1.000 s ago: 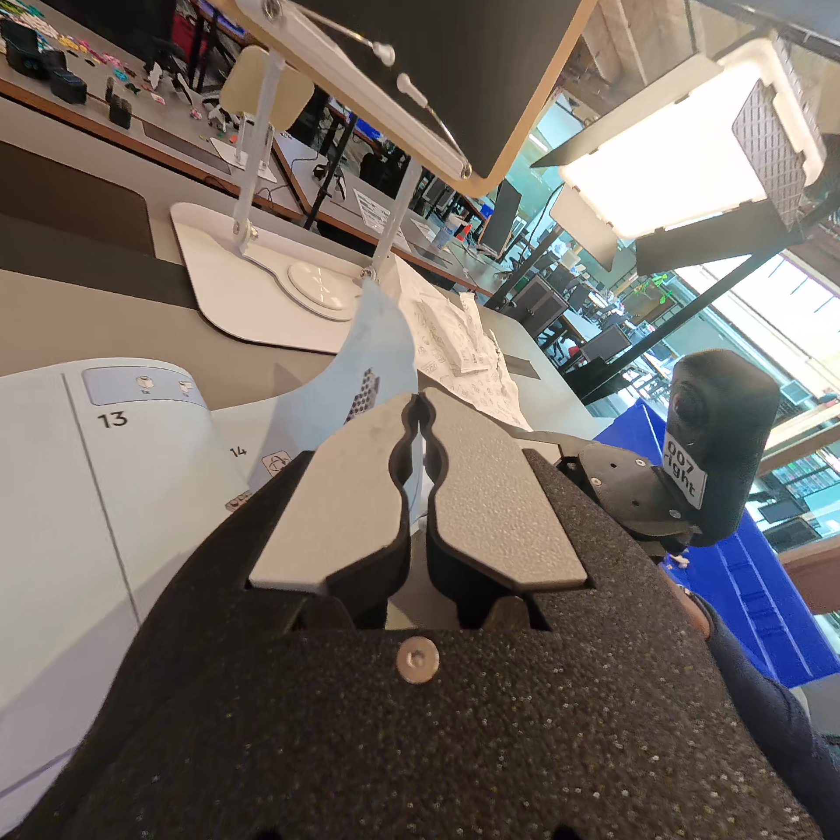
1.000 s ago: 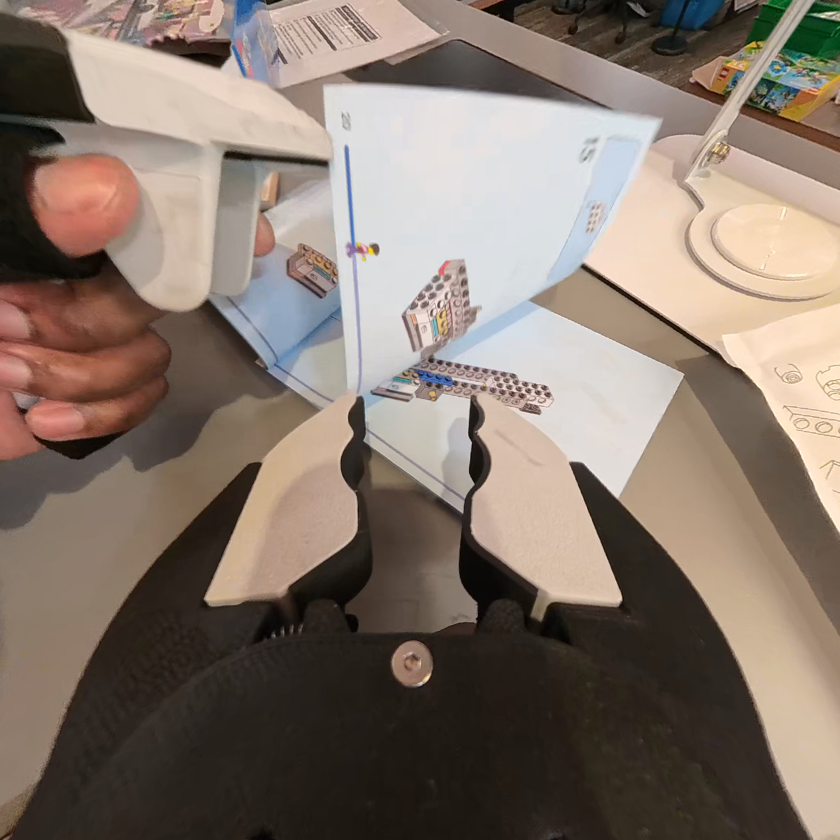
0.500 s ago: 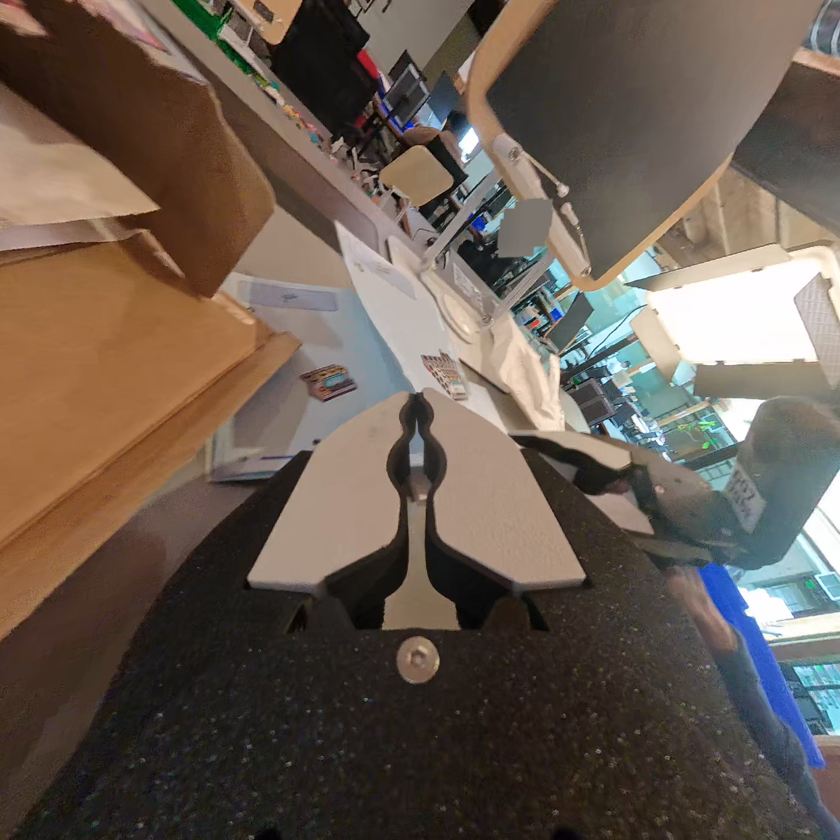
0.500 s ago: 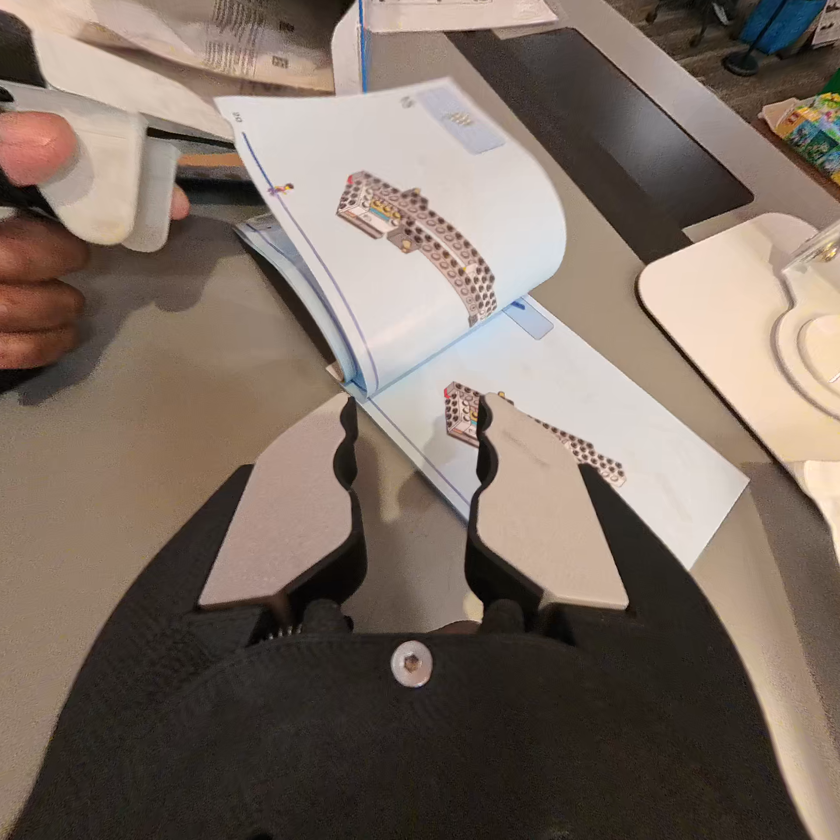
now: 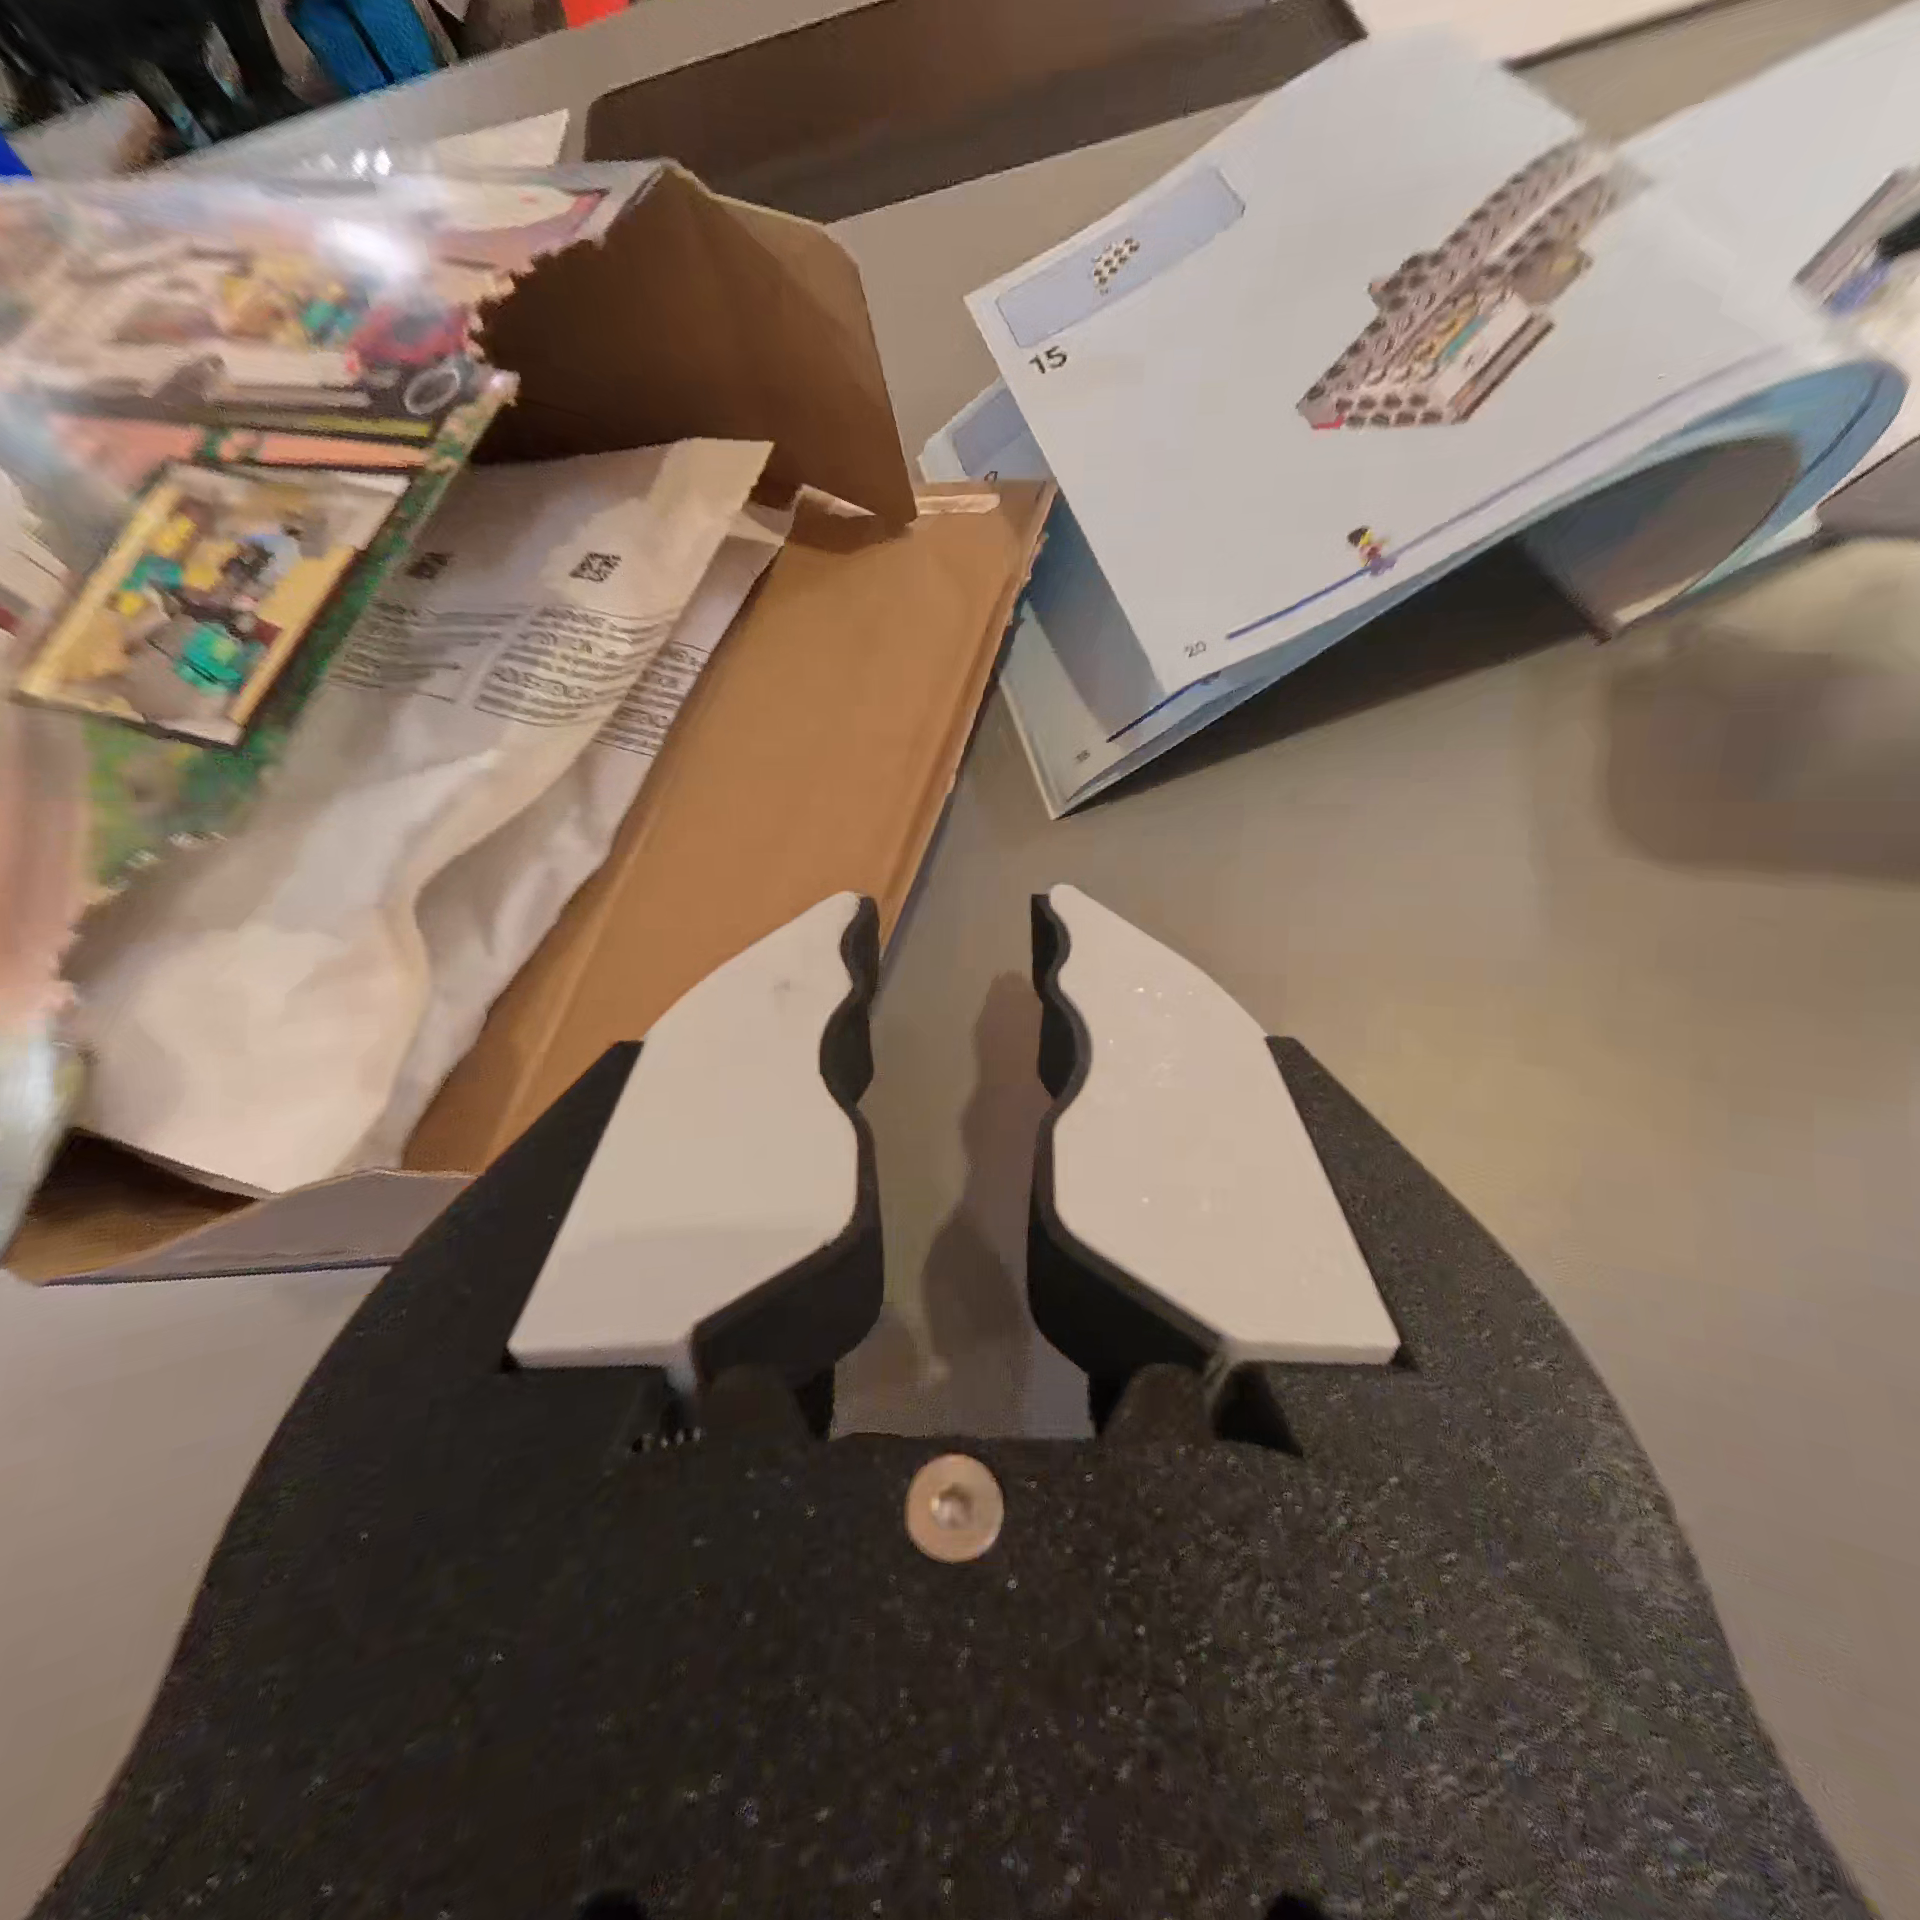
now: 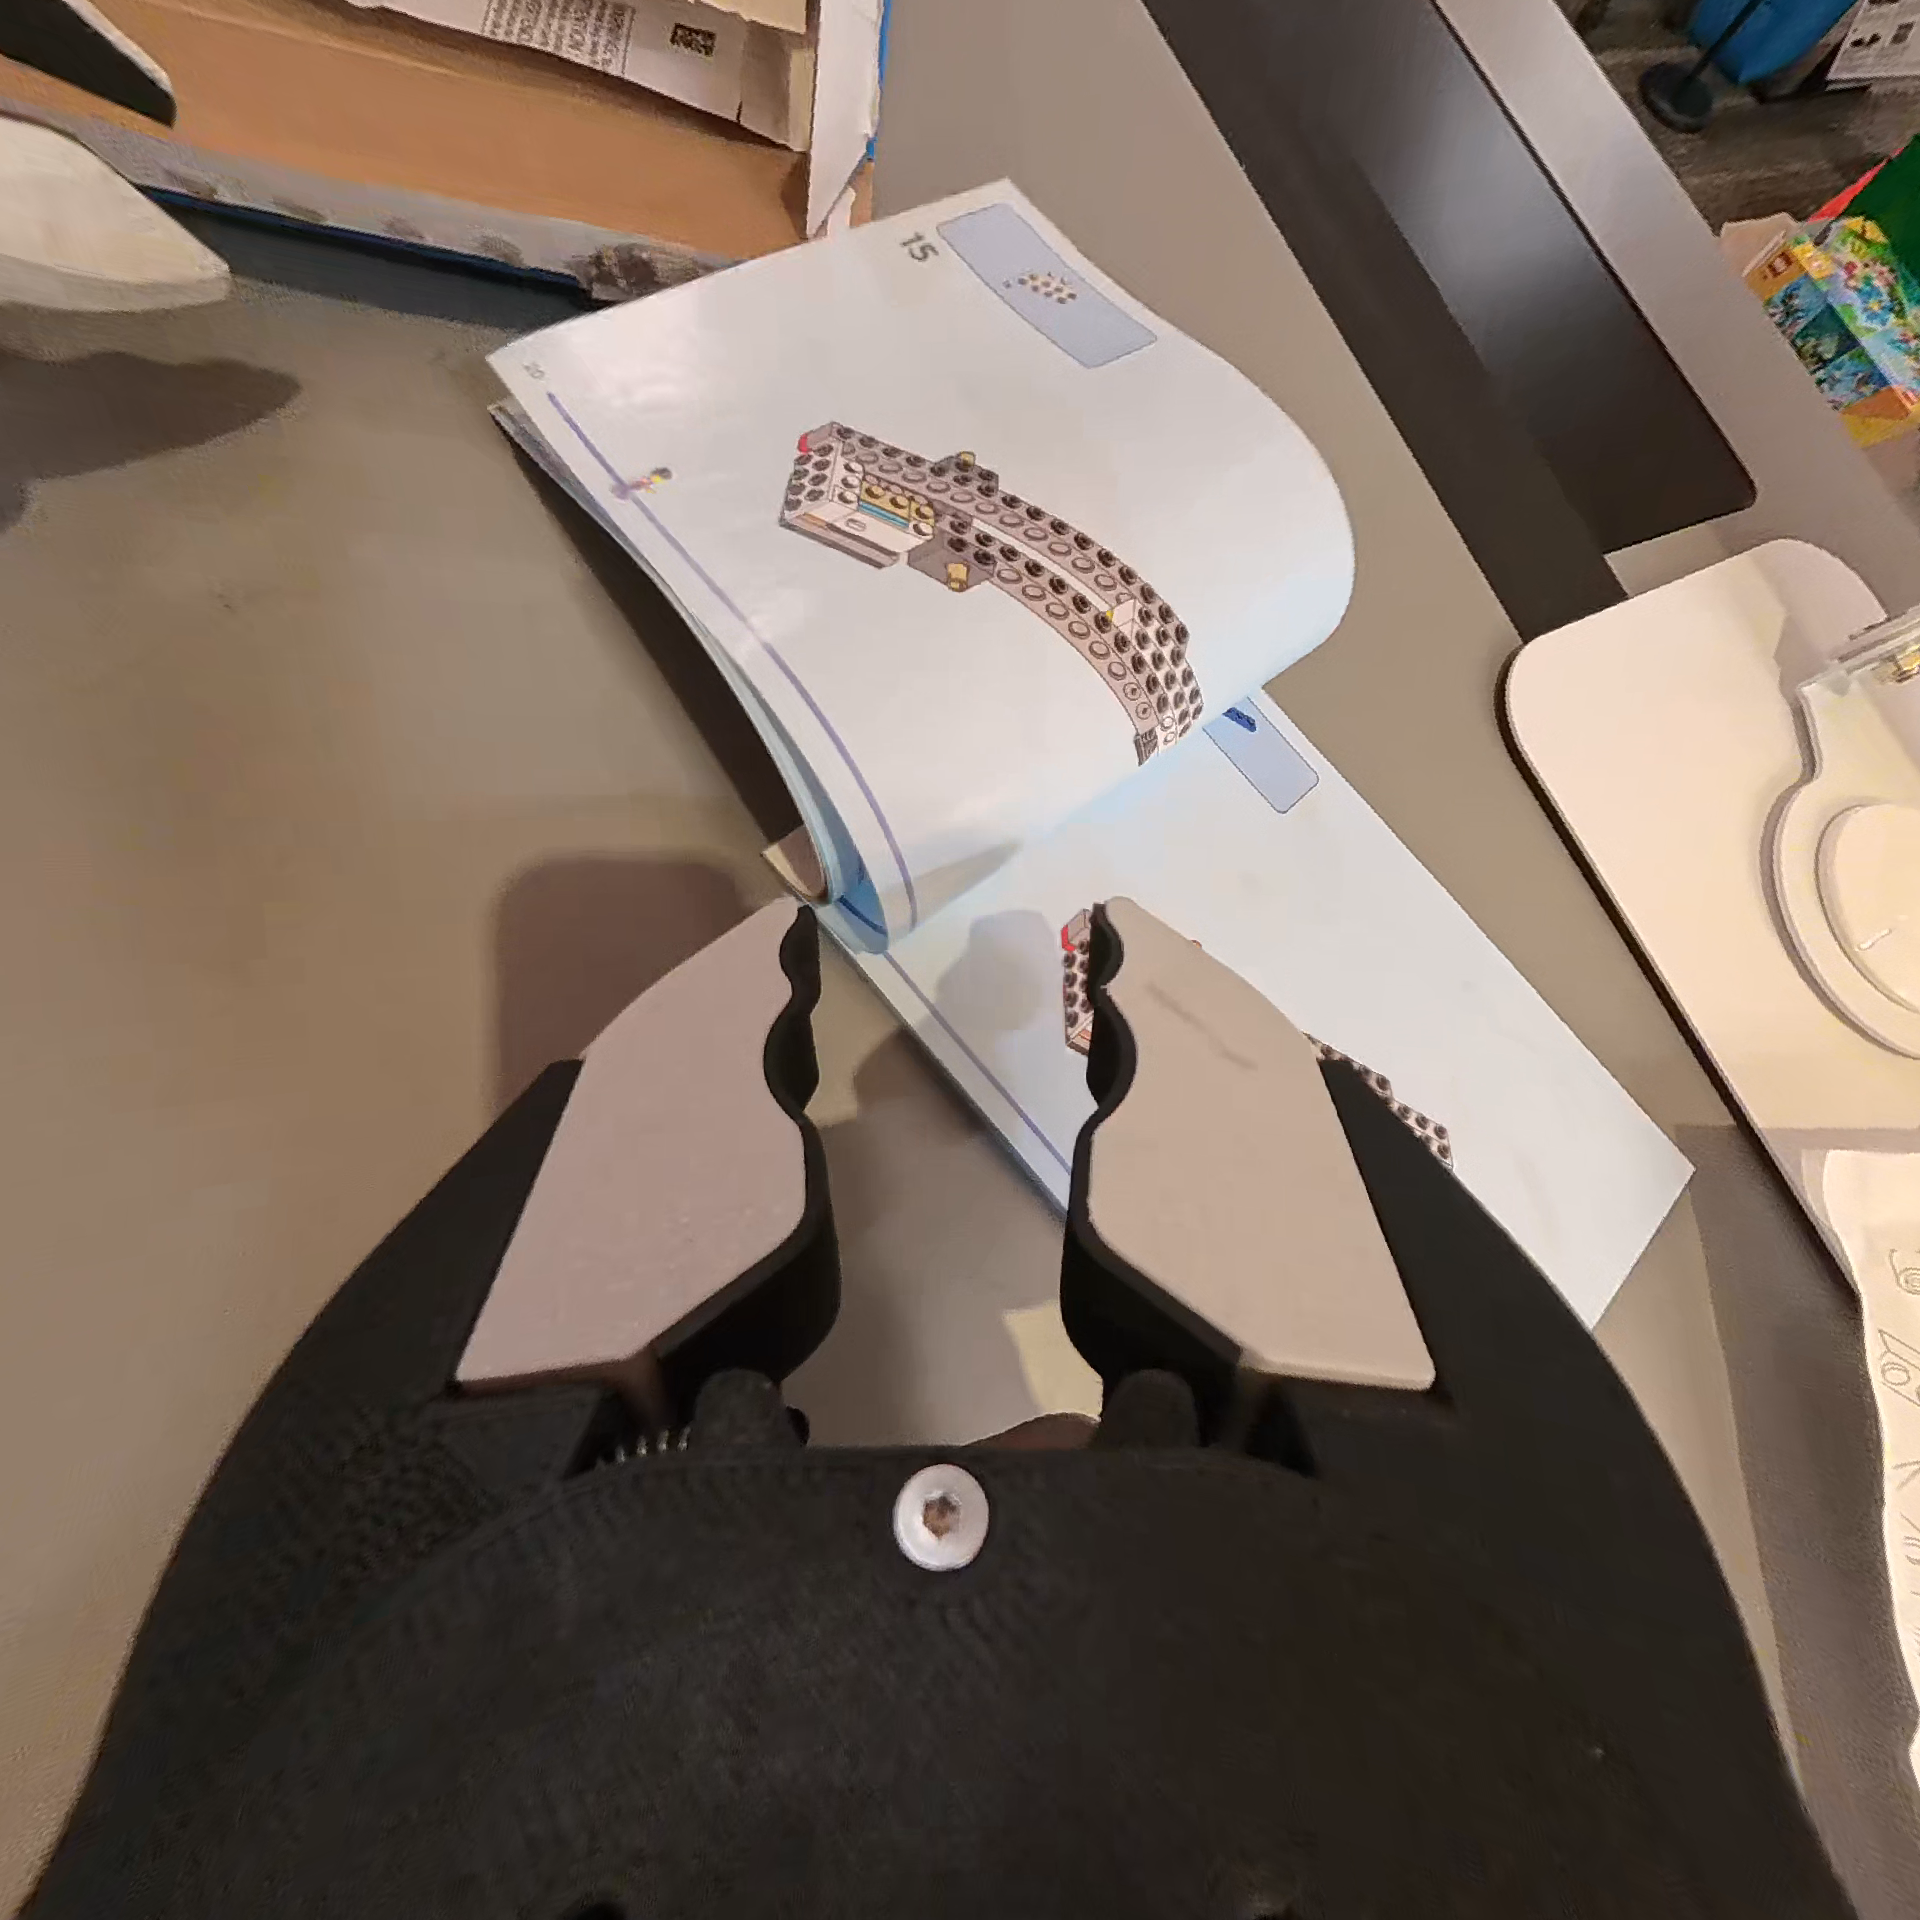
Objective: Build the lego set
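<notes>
An open light-blue instruction booklet (image 6: 987, 416) with brick drawings lies on the grey table (image 6: 312, 831). Its left page curls up and over. My right gripper (image 6: 956, 920) is open and empty, low over the booklet's near edge by the spine, its right fingertip (image 6: 1132, 935) over the flat right page. The booklet also shows in the left wrist view (image 5: 1299, 416), far right. My left gripper (image 5: 956, 909) is open and empty over bare table, just right of the edge of an open cardboard box (image 5: 810, 727).
The box holds a crumpled white paper bag (image 5: 312, 935) and a colourful printed lid (image 5: 208, 416). A dark mat (image 6: 1455, 260) lies behind the booklet. A white lamp base (image 6: 1683, 831) and a printed sheet (image 6: 1881, 1299) are at the right.
My left gripper was shut on a page of the booklet and swung it over to the left. It has now opened, let the page go and moved back beside the box. My right gripper stayed open.
</notes>
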Motion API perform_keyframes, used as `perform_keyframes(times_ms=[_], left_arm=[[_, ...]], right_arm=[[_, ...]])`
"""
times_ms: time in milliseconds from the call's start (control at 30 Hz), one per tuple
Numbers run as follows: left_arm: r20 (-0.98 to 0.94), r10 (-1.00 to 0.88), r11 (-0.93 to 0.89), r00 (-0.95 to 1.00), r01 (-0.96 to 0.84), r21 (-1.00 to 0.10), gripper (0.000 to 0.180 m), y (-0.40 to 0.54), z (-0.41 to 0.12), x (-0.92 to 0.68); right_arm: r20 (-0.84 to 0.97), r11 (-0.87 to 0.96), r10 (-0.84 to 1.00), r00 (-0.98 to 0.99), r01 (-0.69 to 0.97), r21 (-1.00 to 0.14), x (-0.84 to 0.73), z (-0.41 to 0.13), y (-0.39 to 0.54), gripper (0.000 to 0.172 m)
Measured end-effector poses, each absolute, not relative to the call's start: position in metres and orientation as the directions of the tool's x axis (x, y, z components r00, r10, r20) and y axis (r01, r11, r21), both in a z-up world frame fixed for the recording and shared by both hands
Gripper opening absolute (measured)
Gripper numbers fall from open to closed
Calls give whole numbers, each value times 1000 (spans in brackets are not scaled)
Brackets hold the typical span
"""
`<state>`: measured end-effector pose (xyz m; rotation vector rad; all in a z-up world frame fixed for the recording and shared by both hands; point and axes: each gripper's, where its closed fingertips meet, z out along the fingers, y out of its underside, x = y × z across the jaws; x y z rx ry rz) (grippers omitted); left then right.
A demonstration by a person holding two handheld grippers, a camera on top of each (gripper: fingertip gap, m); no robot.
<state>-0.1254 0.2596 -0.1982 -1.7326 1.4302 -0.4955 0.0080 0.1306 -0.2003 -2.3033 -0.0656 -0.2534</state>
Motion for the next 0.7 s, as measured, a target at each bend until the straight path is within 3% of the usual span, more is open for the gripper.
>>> perform_keyframes(times_ms=[233,300,600,700], left_arm=[[-561,-798,210,222,-770,-603,23,281,-203,-130],[-565,-791,214,234,-760,-613,15,285,-198,-129],[-523,-810,191,264,-725,-661,14,294,-187,-124],[-519,-801,196,297,-690,-697,2,296,-177,-122]], right_arm=[[219,-687,-55,974,122,-716,10,-204,132,48],[219,-689,-52,974,124,-714,10,-205,132,47],[242,-734,-2,970,162,-659,1,-211,137,38],[256,-750,32,966,193,-633,-4,-214,145,38]])
